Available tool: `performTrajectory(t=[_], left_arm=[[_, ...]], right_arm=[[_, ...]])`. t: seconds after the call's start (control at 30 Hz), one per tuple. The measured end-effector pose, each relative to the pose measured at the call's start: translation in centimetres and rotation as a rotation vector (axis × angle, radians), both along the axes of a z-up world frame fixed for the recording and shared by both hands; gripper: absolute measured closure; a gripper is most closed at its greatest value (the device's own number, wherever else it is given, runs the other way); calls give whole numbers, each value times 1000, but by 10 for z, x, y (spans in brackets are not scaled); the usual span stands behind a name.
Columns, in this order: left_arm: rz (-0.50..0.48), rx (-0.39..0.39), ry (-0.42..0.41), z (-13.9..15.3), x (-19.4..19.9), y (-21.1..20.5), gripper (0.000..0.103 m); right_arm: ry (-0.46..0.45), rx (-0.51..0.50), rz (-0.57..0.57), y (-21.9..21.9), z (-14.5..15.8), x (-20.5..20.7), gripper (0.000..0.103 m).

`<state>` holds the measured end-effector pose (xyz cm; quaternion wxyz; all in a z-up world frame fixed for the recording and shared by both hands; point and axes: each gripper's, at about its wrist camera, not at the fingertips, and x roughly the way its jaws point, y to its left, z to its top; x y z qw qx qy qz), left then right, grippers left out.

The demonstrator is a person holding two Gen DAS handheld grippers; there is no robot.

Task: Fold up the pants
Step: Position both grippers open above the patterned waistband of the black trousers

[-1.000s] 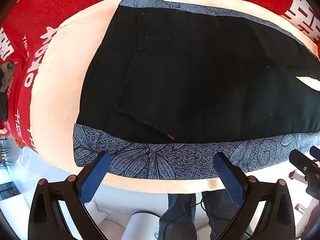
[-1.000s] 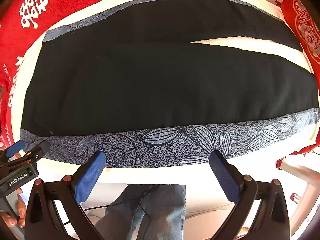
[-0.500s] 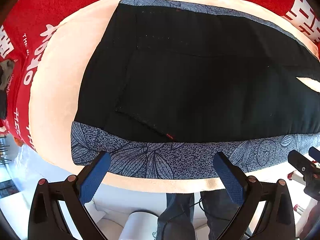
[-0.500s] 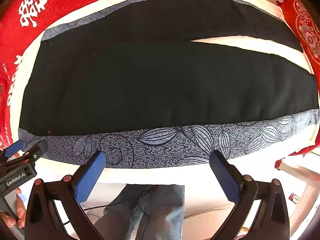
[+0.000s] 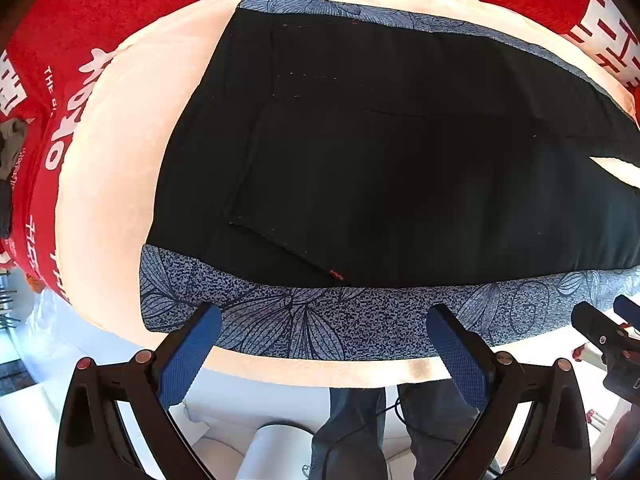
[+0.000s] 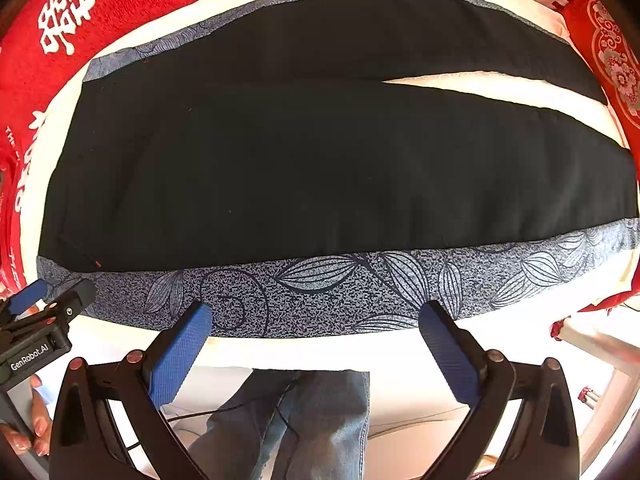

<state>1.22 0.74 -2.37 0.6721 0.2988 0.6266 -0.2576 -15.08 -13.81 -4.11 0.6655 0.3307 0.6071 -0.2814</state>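
Hovering with jaws spread wide and nothing between them, the left gripper sits just short of the patterned side band at the waist end of the pants, while the right gripper hangs equally wide and empty over the same band farther down the leg. Both tools sit at six o'clock of the garment, near its closest long edge. The pants lie flat and full length on a cream pad, waist toward nine o'clock in the left view, the two legs parting toward three o'clock in the right view with a cream wedge between them. By the look of it, no fold has been made yet; everything remains to do, probably starting with laying one leg over the other. Red printed cloth rings the pad from nine through three o'clock, leaving a narrow bare margin. At six o'clock the pad ends in open air above the person's jeans.
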Motion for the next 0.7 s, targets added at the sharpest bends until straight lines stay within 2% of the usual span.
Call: performTrajectory(t=[0.7], left_arm=[[23, -27, 12, 2, 7, 6, 0]], right_arm=[[-3, -1, 4, -3, 1, 6, 0]])
